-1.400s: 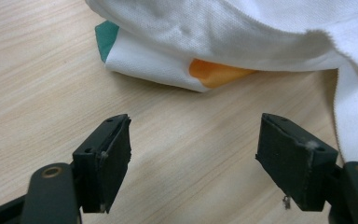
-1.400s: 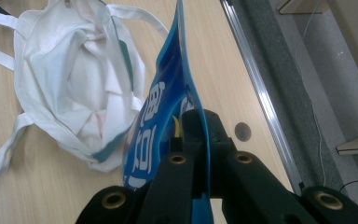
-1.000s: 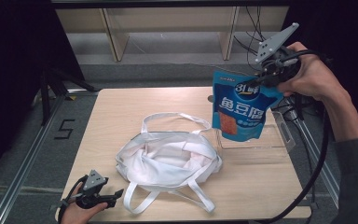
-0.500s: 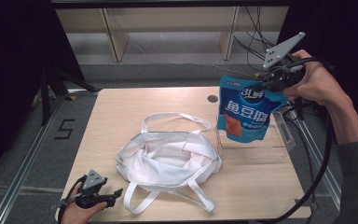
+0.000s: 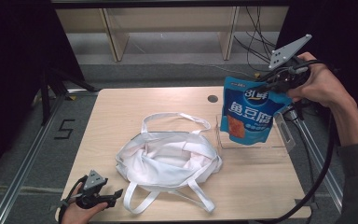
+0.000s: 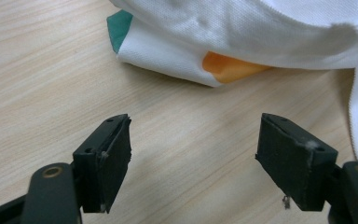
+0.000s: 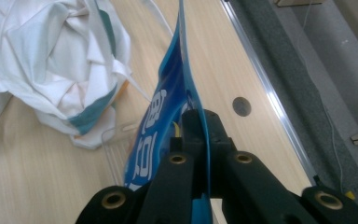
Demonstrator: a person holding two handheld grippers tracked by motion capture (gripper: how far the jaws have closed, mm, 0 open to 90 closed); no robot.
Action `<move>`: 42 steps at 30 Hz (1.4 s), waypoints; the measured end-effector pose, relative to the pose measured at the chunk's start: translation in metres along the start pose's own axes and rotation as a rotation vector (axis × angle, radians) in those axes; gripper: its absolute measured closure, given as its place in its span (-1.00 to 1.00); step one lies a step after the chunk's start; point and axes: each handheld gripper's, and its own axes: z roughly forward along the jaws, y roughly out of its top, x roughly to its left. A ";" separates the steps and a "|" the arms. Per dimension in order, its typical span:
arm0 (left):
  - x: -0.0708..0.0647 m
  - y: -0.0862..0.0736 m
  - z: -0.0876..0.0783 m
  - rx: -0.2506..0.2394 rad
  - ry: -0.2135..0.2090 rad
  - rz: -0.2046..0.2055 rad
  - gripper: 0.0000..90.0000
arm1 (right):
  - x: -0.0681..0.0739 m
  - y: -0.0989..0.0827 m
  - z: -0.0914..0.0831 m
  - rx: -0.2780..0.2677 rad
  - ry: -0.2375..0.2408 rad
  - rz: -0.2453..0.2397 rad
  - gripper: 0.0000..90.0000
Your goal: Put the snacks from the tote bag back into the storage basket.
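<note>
Your right gripper (image 5: 266, 85) is clenched on the top edge of a blue snack pouch (image 5: 251, 114), which hangs upright in the air over the far right part of the desk (image 5: 121, 112). The pouch's lower end dips in front of a clear plastic stand (image 5: 283, 142) that sits on the desk at the right; whether the pouch touches it you cannot tell from the high view. In the right gripper view the pouch (image 7: 168, 112) runs edge-on up from between your closed jaws, pinched tight, with the desk and a round hole (image 7: 241, 106) in its surface beyond it. Your right hand (image 5: 324, 86) holds that gripper above the desk's right edge, its grey plate tipped up and its cable trailing down toward the near right corner. A white cloth bag (image 5: 168, 158) lies crumpled in the middle of the desk, its straps looping toward the far side and the near edge, well apart from the pouch. Your left gripper (image 5: 113, 194) rests low at the near left corner, just beside the bag's near left end. In the left gripper view its jaws stand released and wide, nothing between them, with bare desk (image 6: 37, 70) below and the bag's hem (image 6: 223, 42), showing a green patch and an orange patch, just ahead.
</note>
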 end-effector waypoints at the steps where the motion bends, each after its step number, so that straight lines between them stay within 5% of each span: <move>1: 0.000 0.000 0.000 -0.001 0.003 0.001 -0.44 | 0.001 -0.001 0.000 0.006 -0.005 0.008 1.00; 6: -0.001 0.000 0.002 -0.012 0.009 -0.029 -0.44 | 0.001 -0.002 0.007 0.011 0.010 -0.026 1.00; 12: 0.001 0.000 0.000 0.016 0.002 0.001 -0.44 | 0.001 -0.005 0.014 0.003 0.039 -0.032 1.00; 21: -0.002 -0.001 0.003 -0.027 0.025 -0.028 -0.44 | 0.004 -0.015 0.027 -0.005 0.069 -0.052 1.00; 23: 0.000 0.000 0.001 0.007 0.007 -0.008 -0.44 | 0.006 -0.018 0.029 -0.009 0.070 -0.057 1.00; 28: -0.002 -0.001 0.003 -0.028 0.030 -0.027 -0.44 | 0.006 -0.026 0.035 -0.015 0.084 -0.056 1.00; 34: 0.000 0.000 0.001 -0.004 0.010 -0.001 -0.44 | 0.008 -0.035 0.042 -0.018 0.101 -0.038 1.00; 37: -0.002 -0.001 0.003 -0.018 0.017 -0.034 -0.44 | 0.008 -0.039 0.046 -0.017 0.122 -0.054 1.00; 42: -0.002 0.000 0.002 -0.008 0.009 -0.030 -0.44 | 0.009 -0.043 0.048 -0.012 0.135 -0.052 1.00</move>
